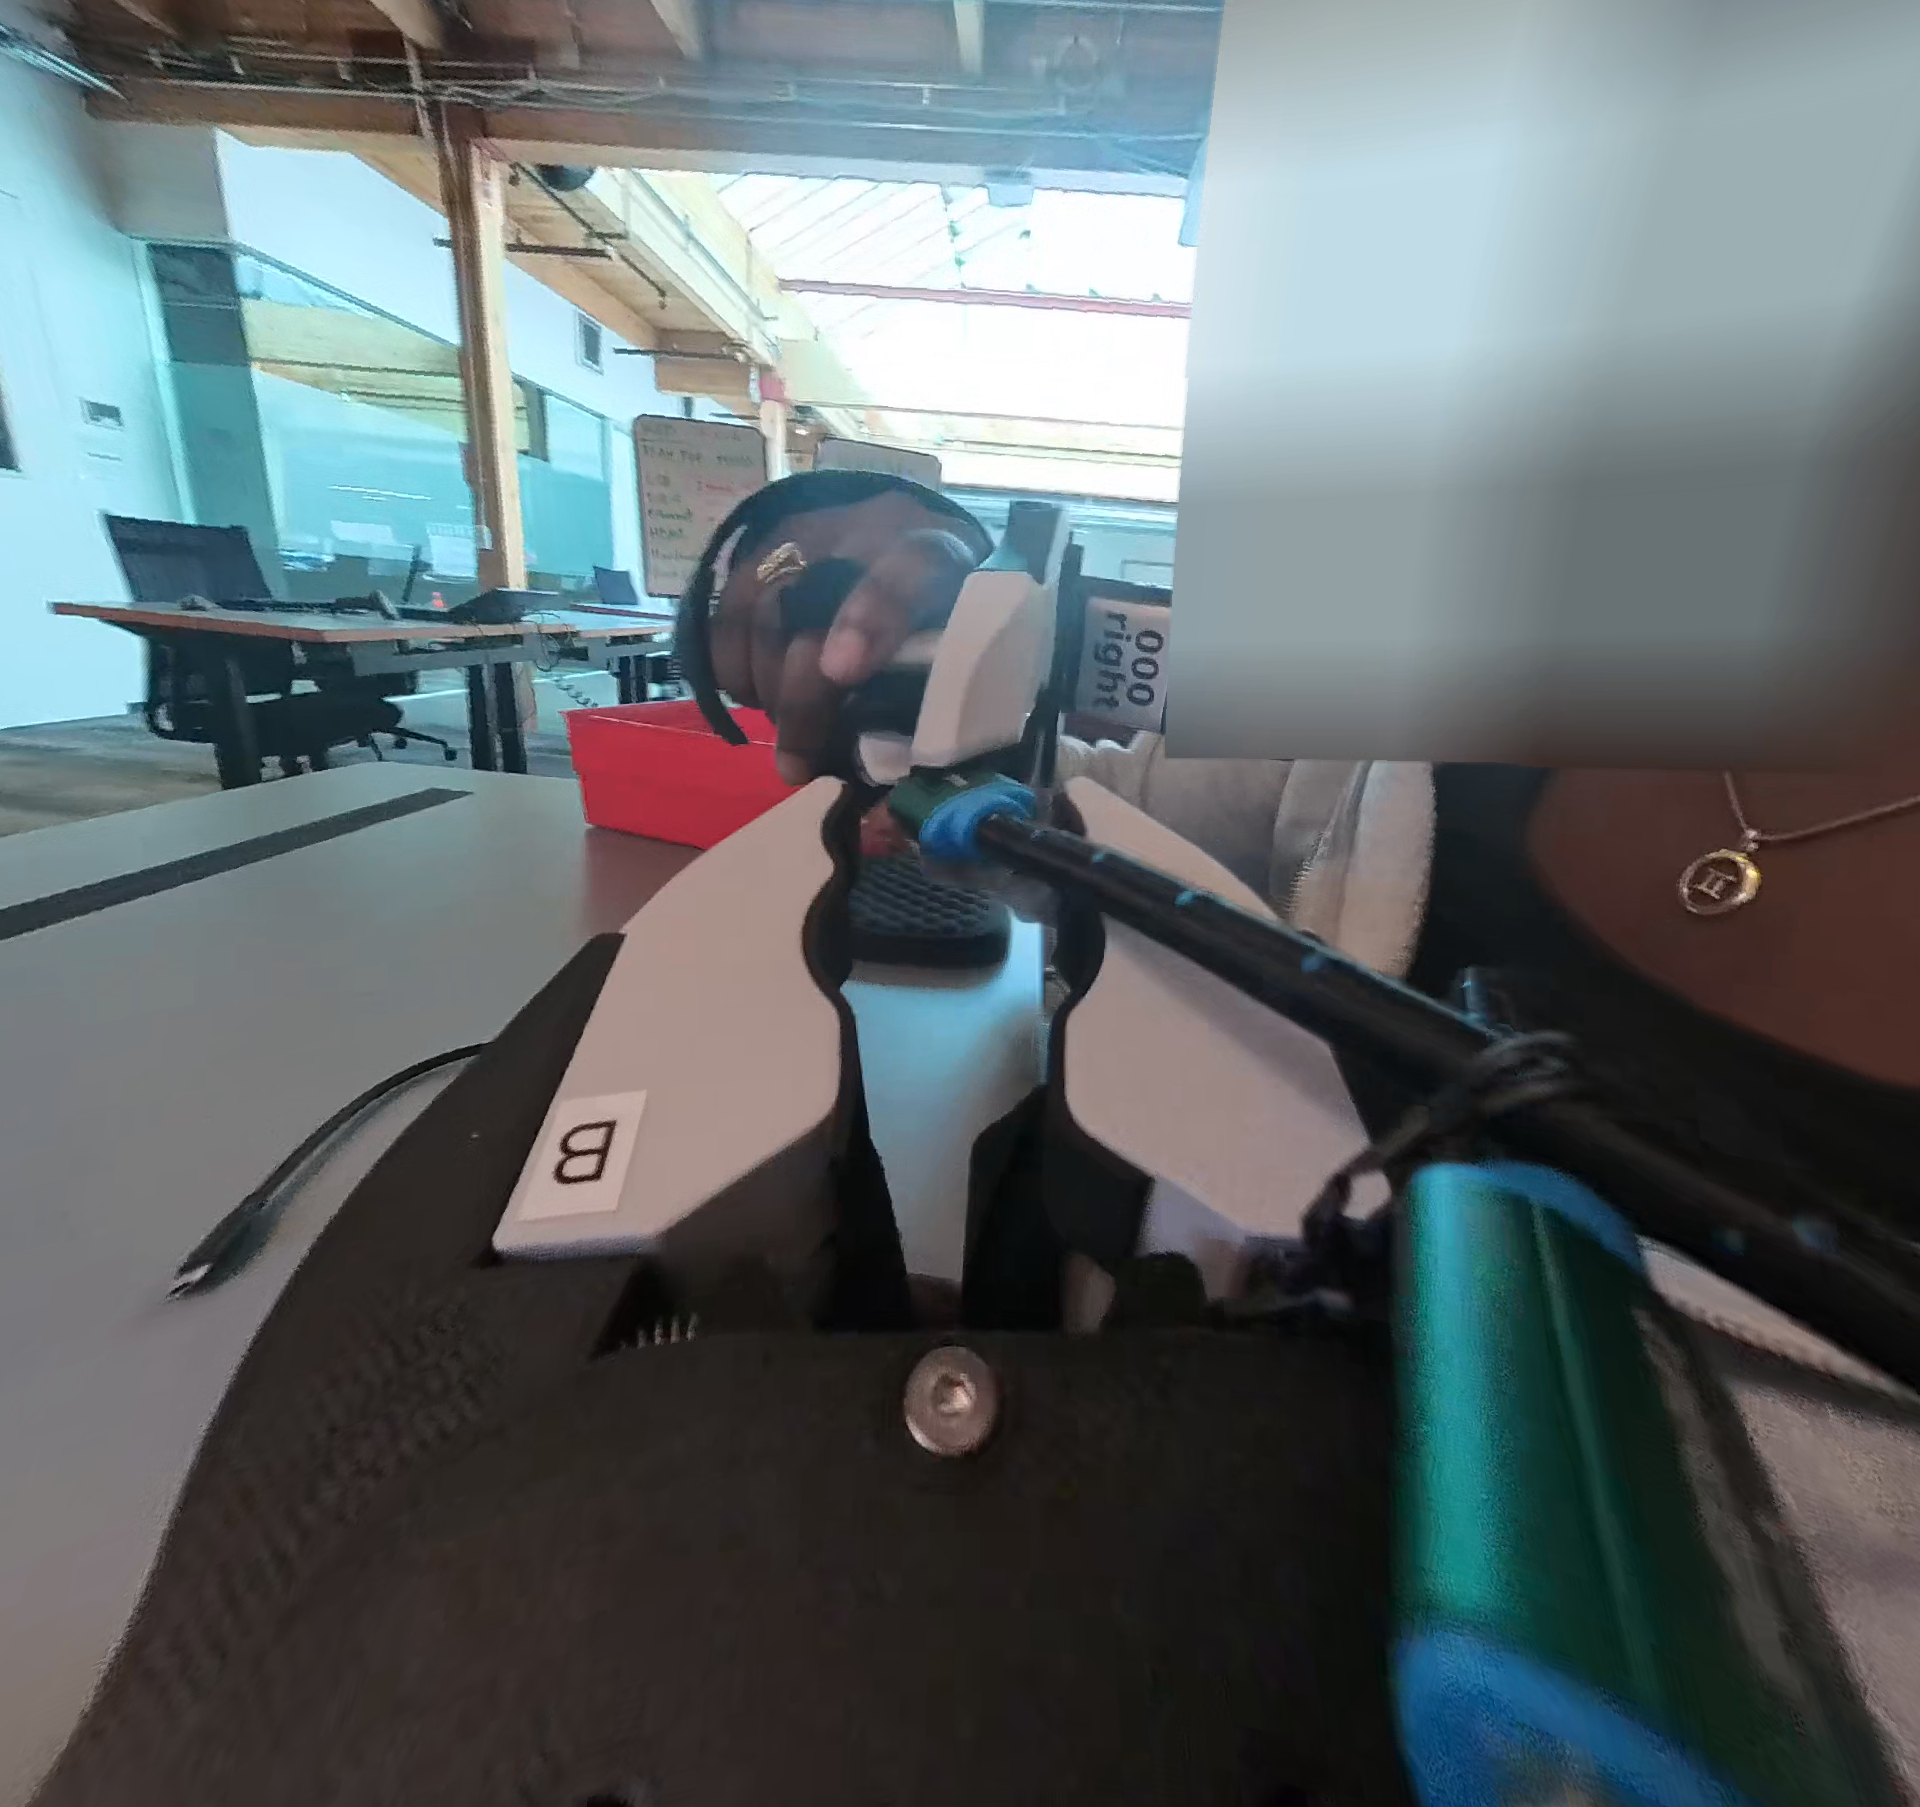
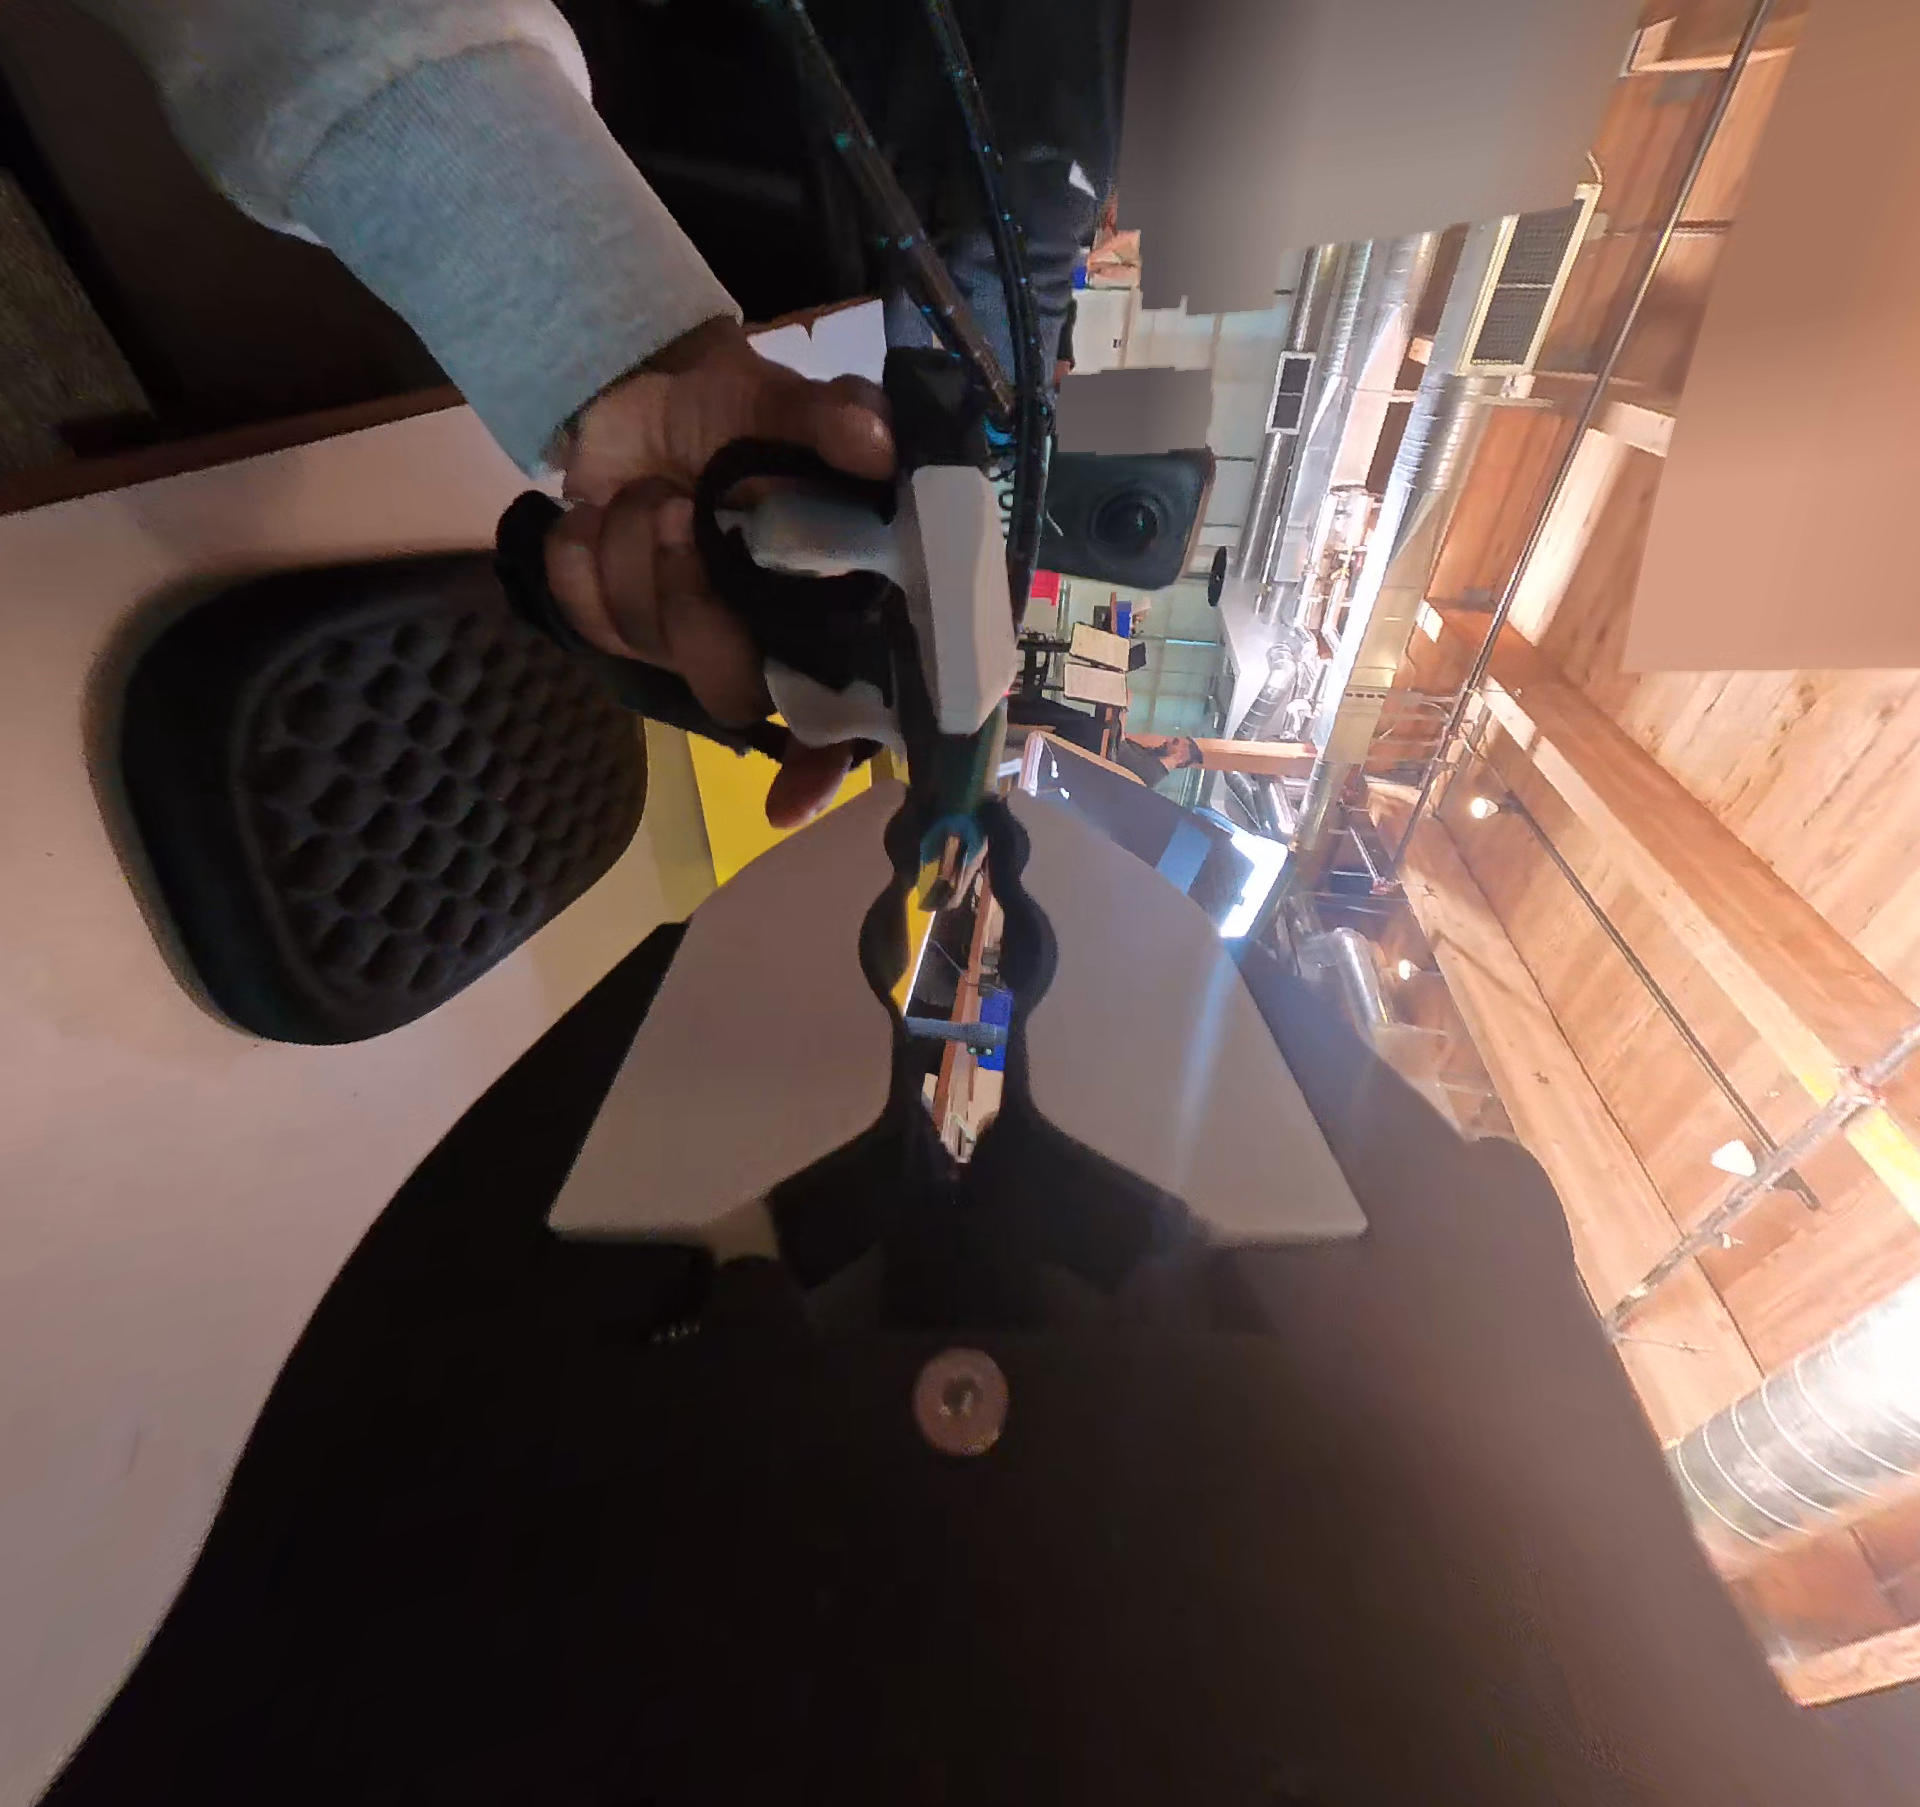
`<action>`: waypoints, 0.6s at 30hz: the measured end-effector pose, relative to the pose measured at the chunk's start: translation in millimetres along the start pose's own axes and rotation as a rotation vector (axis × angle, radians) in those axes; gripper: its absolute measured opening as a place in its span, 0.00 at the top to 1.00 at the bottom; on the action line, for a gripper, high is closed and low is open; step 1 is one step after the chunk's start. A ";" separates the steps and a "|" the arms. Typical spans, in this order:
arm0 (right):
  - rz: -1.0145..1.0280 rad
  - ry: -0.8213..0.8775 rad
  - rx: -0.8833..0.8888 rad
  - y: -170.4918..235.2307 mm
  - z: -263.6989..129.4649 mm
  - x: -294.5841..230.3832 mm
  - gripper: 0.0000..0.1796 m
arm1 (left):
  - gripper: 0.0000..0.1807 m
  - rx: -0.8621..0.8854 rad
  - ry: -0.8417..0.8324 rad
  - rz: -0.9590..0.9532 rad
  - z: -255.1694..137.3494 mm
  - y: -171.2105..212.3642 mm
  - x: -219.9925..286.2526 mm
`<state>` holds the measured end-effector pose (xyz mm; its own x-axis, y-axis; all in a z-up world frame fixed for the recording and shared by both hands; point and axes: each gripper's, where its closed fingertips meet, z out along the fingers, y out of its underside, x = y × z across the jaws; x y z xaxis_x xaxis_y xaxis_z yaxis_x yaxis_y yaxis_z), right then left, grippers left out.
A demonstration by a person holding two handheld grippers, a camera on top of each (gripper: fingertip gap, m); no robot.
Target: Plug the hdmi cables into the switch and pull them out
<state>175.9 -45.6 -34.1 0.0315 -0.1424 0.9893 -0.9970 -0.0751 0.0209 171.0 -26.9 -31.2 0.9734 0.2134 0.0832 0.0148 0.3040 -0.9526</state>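
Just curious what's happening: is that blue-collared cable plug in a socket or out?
Out, it seems: the plug hangs above the table, between the fingers of the left gripper, with no switch showing around it.

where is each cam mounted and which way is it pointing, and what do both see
Left wrist view: sits on the left gripper, looking level across the grey table toward the person; shows its own white fingers, the hand on the right gripper, and an HDMI cable.
Right wrist view: sits on the right gripper, rolled sideways; shows its own fingers, a grey-sleeved hand on the left gripper, and ceiling beams.
Shared: the blue-collared HDMI plug between both grippers' tips, and the black dimpled pad.
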 end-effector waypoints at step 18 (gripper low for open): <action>0.034 0.095 -0.252 39.7 -7.9 6.5 0.93 | 0.89 0.065 -0.337 0.106 8.0 -8.9 -35.9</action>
<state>135.9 -41.7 -25.7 0.0025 -0.0461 0.9989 -0.9840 0.1776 0.0106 134.0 -29.8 -23.4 0.8386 0.5378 0.0866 -0.1078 0.3197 -0.9414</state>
